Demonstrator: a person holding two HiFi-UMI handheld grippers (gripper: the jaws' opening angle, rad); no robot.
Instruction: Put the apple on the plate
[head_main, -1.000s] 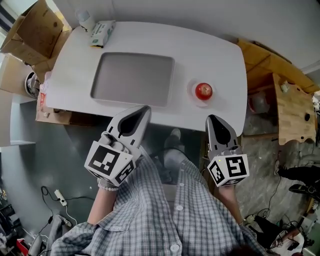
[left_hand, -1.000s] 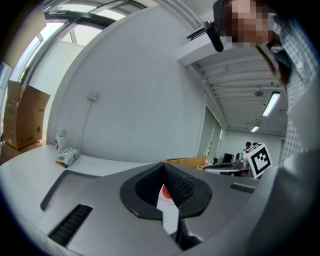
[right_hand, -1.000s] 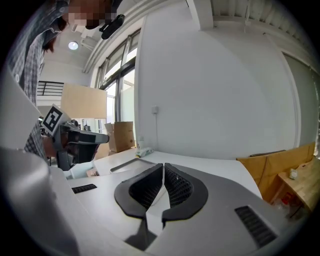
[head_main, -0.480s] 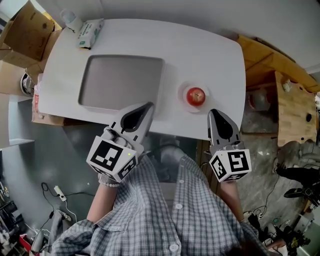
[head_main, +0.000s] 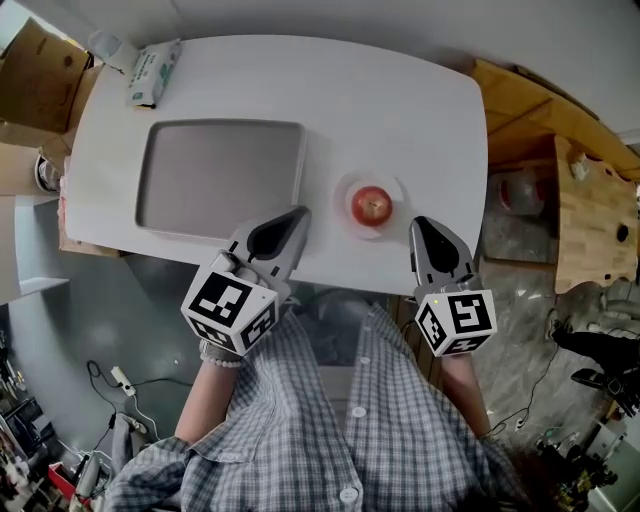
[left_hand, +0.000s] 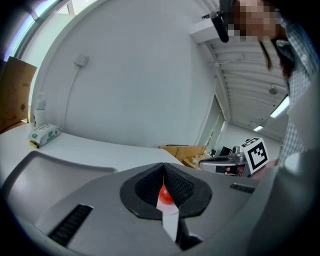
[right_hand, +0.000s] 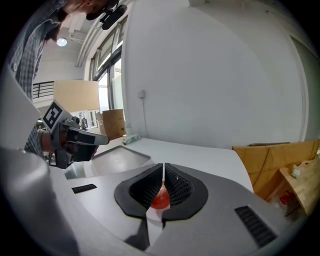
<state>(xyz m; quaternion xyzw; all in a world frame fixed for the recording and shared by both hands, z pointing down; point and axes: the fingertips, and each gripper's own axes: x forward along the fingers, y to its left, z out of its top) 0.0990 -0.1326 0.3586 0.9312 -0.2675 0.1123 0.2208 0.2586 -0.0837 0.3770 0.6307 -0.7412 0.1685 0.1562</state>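
A red apple (head_main: 372, 204) sits on a small white plate (head_main: 342, 200) near the front edge of the white table (head_main: 400, 100). My left gripper (head_main: 300, 212) is shut and empty, its tip over the table's front edge, left of the plate. My right gripper (head_main: 418, 222) is also shut and empty, just right of the plate and nearer to me. In the left gripper view the apple (left_hand: 165, 196) shows through the slit below the closed jaws of the left gripper (left_hand: 163, 167). The right gripper view shows the apple (right_hand: 160, 199) the same way beyond the right gripper (right_hand: 163, 167).
A grey tray (head_main: 220, 180) lies on the table left of the plate. A tissue pack (head_main: 152, 72) lies at the far left corner. Cardboard boxes (head_main: 30, 80) stand off the table's left end, wooden shelving (head_main: 590, 200) off its right end.
Both grippers have come forward to the table's front edge, and now flank the plate with the apple. Their jaws stay shut. The apple has not moved on its plate.
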